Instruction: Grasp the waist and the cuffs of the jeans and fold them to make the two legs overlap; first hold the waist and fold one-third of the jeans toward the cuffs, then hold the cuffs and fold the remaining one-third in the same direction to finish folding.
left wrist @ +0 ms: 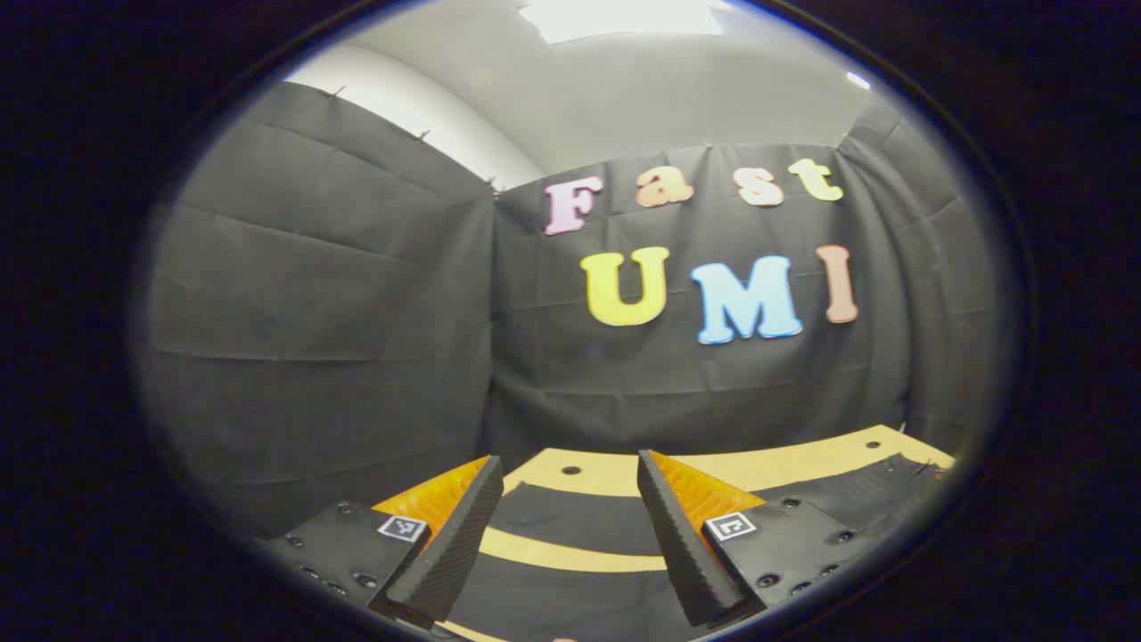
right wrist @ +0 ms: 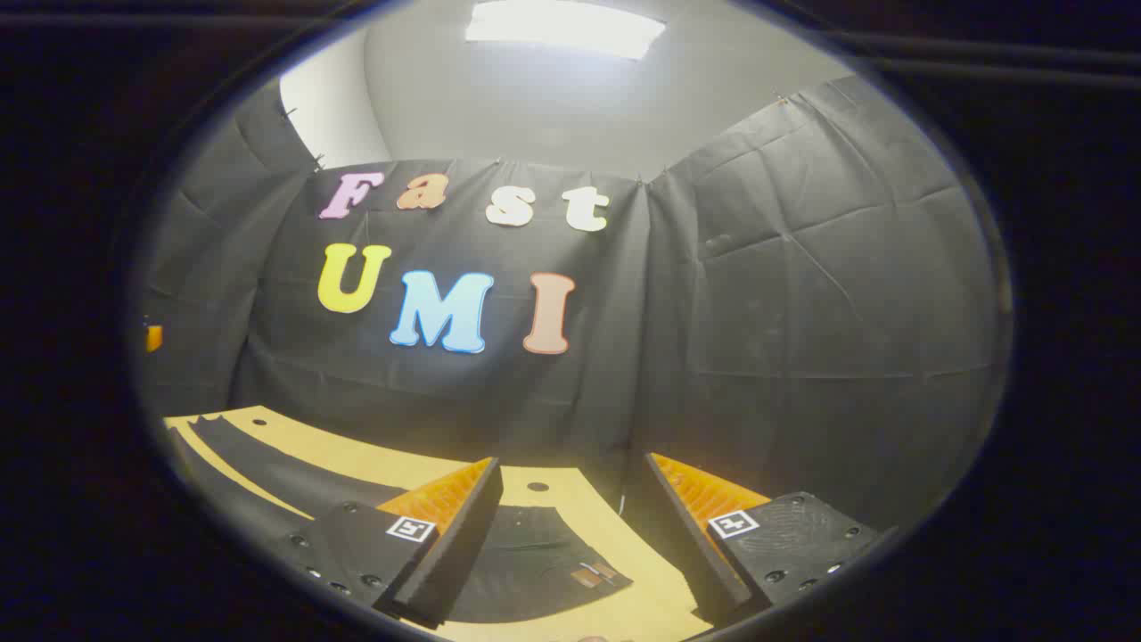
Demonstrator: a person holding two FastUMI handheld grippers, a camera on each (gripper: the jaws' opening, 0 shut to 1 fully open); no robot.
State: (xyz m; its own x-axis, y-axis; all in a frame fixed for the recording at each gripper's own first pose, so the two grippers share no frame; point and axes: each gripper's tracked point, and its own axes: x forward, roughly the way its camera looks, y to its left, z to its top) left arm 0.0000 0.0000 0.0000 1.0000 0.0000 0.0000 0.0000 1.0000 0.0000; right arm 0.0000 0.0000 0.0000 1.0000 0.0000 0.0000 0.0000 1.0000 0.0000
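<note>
In the left gripper view we see our left gripper (left wrist: 569,526) at the bottom centre of the frame, its two dark ribbed fingers (left wrist: 450,553) spread wide apart with nothing between them. Through the gap and beyond it lie the jeans (left wrist: 570,522), dark fabric spread flat on the yellowish table (left wrist: 802,464), reaching toward the lower right of the frame. A pale strip of table shows between two bands of the dark cloth. The black cloth wall (left wrist: 339,339) fills the middle of the frame, with a ceiling light (left wrist: 624,16) at the top.

In the right gripper view our right gripper (right wrist: 570,526) also sits at the bottom centre, fingers (right wrist: 446,562) held wide with nothing gripped. The jeans (right wrist: 526,562) lie below and between them at the lower centre, a small brown patch (right wrist: 595,573) on the fabric, and more dark cloth runs off to the lower left of the frame. The table (right wrist: 553,490) shows pale around it.
</note>
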